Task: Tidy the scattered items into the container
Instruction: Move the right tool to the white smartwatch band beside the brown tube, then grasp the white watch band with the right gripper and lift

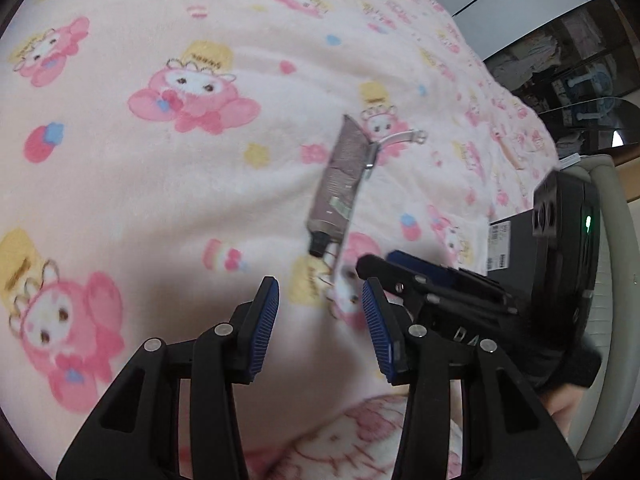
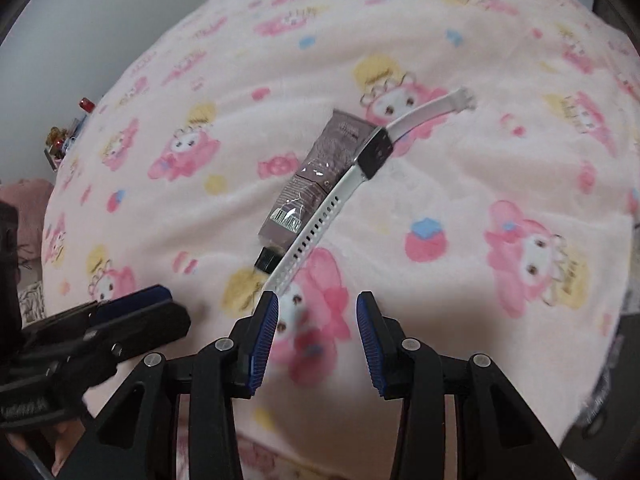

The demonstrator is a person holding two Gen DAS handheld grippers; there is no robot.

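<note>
A grey-purple tube with a black cap (image 2: 316,172) lies on the pink cartoon-print blanket (image 2: 460,208). A white-strapped smartwatch (image 2: 374,152) lies along its right side, touching it. Both also show in the left wrist view, the tube (image 1: 340,176) and the watch (image 1: 370,160) edge-on. My right gripper (image 2: 316,336) is open and empty, just short of the watch strap's near end. My left gripper (image 1: 320,322) is open and empty, near the tube's cap. The right gripper (image 1: 404,270) shows beside it in the left view, and the left gripper (image 2: 132,308) shows in the right view. No container is in view.
A dark box with a label (image 1: 508,248) sits by the blanket's right edge. A pale chair or frame (image 1: 612,280) stands beyond it. Small trinkets (image 2: 64,140) sit at the blanket's far left edge. A grey wall (image 2: 80,20) lies behind.
</note>
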